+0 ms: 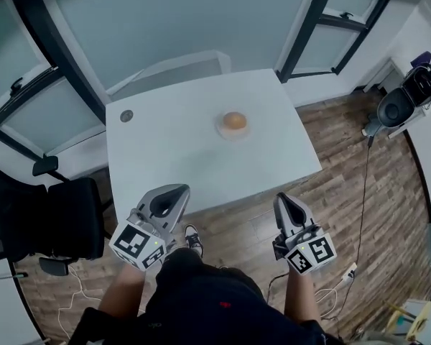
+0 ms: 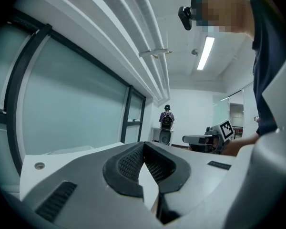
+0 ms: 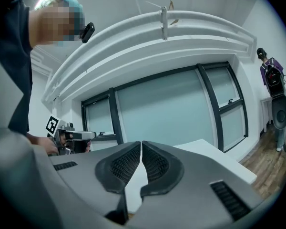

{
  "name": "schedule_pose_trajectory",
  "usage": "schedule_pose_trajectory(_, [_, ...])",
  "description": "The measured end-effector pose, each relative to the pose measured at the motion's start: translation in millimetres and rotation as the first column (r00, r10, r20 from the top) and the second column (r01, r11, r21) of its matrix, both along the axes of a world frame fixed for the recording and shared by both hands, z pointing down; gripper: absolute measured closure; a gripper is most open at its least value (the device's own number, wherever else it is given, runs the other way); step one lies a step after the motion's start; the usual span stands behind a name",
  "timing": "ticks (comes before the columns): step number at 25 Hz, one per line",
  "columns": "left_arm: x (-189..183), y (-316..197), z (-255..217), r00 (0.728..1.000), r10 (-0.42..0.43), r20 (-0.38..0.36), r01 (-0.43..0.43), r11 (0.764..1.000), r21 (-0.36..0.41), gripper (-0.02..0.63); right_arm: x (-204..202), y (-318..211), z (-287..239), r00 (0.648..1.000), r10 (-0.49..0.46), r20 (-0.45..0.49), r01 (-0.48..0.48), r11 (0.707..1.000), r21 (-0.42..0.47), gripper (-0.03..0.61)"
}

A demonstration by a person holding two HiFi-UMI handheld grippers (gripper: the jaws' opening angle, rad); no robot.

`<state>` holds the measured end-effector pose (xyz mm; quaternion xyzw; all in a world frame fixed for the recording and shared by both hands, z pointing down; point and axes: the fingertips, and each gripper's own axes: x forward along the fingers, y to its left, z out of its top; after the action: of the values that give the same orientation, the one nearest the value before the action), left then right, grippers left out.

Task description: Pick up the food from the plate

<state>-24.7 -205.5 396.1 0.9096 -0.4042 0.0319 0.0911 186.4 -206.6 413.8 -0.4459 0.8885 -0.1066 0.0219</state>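
Note:
A round orange-brown piece of food (image 1: pixel 234 120) lies on a small white plate (image 1: pixel 233 131) toward the far right of the white table (image 1: pixel 172 157). My left gripper (image 1: pixel 171 195) hovers at the table's near edge on the left, jaws shut and empty; its own view shows the pads meeting (image 2: pixel 143 152). My right gripper (image 1: pixel 285 205) sits off the near edge on the right, over the wooden floor, also shut and empty, its pads closed together (image 3: pixel 141 149). Both are well short of the plate.
A small round grey cap (image 1: pixel 126 116) is set into the table's far left. A black office chair (image 1: pixel 43 218) stands at the left. Glass partitions with dark frames rise behind the table. A cable (image 1: pixel 363 192) runs over the floor at right, near a black device (image 1: pixel 399 106).

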Motion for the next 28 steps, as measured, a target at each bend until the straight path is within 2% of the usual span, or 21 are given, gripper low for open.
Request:
schedule_pose_trajectory(7, [-60,-81,16,0.999,0.009,-0.034,-0.01,0.999,-0.039,0.594,-76,-80,12,0.999,-0.03,-0.01,0.03,0.998,-0.049,0.552])
schedule_pose_trajectory(14, [-74,-114,30,0.998,0.021,-0.056,-0.025,0.997,-0.068,0.594,-94,-128,25,0.997,-0.013,-0.072,0.008,0.997,-0.071,0.541])
schedule_pose_trajectory(19, [-64,-125,40,0.999,0.022,-0.042,-0.025,0.995,-0.093,0.594,-95,-166,36,0.991,-0.059,-0.124,0.049,0.995,-0.081,0.454])
schedule_pose_trajectory(22, [-60,-127,43,0.999,-0.008,-0.038,0.004,0.994,-0.107,0.594,-93,-192,50,0.976,-0.101,-0.193,0.083,0.991,-0.101,0.393])
schedule_pose_trajectory(24, [-56,-130,45,0.999,-0.034,-0.039,0.029,0.992,-0.119,0.594,-92,-211,61,0.956,-0.141,-0.258,0.114,0.987,-0.116,0.345])
schedule_pose_trajectory(28, [-44,-138,49,0.997,-0.076,-0.027,0.072,0.988,-0.136,0.594,-87,-254,94,0.893,-0.222,-0.392,0.174,0.972,-0.155,0.292])
